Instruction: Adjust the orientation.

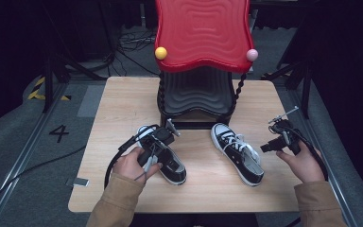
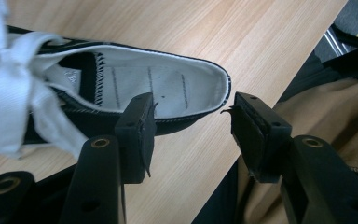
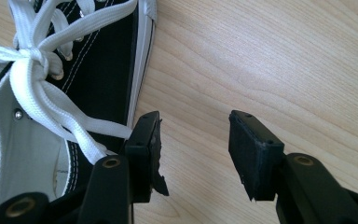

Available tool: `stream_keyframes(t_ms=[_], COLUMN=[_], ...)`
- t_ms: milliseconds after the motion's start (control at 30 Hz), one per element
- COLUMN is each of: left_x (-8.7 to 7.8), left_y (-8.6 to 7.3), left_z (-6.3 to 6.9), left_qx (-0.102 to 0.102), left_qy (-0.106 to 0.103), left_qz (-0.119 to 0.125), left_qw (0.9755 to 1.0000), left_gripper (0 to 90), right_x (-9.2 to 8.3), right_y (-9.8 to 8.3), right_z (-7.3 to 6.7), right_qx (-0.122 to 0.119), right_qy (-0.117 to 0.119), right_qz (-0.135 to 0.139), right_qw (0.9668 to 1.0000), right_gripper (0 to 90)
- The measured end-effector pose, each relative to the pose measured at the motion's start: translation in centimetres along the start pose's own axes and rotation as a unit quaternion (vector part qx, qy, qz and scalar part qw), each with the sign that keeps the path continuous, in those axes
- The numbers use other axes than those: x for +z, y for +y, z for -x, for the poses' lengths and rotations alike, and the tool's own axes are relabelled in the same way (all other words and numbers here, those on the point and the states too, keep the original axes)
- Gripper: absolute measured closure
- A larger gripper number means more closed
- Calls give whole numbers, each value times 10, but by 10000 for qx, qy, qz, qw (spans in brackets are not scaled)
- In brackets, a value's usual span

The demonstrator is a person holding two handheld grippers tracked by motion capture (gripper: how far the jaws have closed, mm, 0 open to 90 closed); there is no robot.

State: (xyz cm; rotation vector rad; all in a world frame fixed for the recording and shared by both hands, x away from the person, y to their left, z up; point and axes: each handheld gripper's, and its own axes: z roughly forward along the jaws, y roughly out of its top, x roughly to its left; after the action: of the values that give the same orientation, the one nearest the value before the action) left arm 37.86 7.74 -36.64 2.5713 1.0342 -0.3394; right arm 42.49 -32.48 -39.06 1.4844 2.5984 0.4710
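On the worktop [image 1: 123, 104], I hold both jaws open beside two sneakers: left gripper [image 2: 193, 121] at the left sneaker's [image 1: 163, 153] soft, light heel collar, right gripper [image 3: 193, 149] beside the right sneaker [image 1: 238, 153].

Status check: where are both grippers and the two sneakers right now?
Left gripper open at left sneaker's heel, nothing gripped. Right gripper open over bare table beside right sneaker. Both sneakers flat; nothing in the way.
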Motion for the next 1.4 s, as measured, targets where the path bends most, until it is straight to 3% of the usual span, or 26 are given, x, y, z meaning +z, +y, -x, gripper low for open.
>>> stream_keyframes(t_ms=[367, 567, 767, 833, 900, 1033, 1200, 1300, 1400], left_x=[19, 35, 48, 50, 50, 46, 33, 25, 18], left_y=[8, 13, 17, 18, 17, 12, 0, -16, -29], left_z=[4, 7, 9, 10, 10, 13, 12, 9, 7], left_qx=[4, 48, 90, 142, 88, 134, 42, -153, -283], left_qy=[35, -73, -20, -62, -190, -67, -62, -124, -40], left_qz=[-197, -404, -581, -597, -582, -752, -723, -656, -654], left_qw=[9998, 9991, 9983, 9981, 9981, 9971, 9974, 9977, 9975], left_gripper=[429, 433, 500, 603, 735, 805, 819, 810, 800], right_x=[6, 9, 12, 14, 14, 14, 13, 14, 15], right_y=[1, 2, 2, 2, 2, 3, 6, 12, 19], right_z=[-2, -3, -4, -4, -4, -4, -3, -2, -3], right_qx=[-41, -61, -73, -91, -84, -99, -102, -128, -197], right_qy=[10, 12, 14, 23, 7, 13, 16, 16, 25], right_qz=[-87, -146, -187, -205, -215, -208, -157, -158, -129], right_qw=[10000, 9999, 9998, 9997, 9997, 9997, 9998, 9998, 9997], right_gripper=[532, 528, 527, 525, 523, 521, 518, 515, 514])
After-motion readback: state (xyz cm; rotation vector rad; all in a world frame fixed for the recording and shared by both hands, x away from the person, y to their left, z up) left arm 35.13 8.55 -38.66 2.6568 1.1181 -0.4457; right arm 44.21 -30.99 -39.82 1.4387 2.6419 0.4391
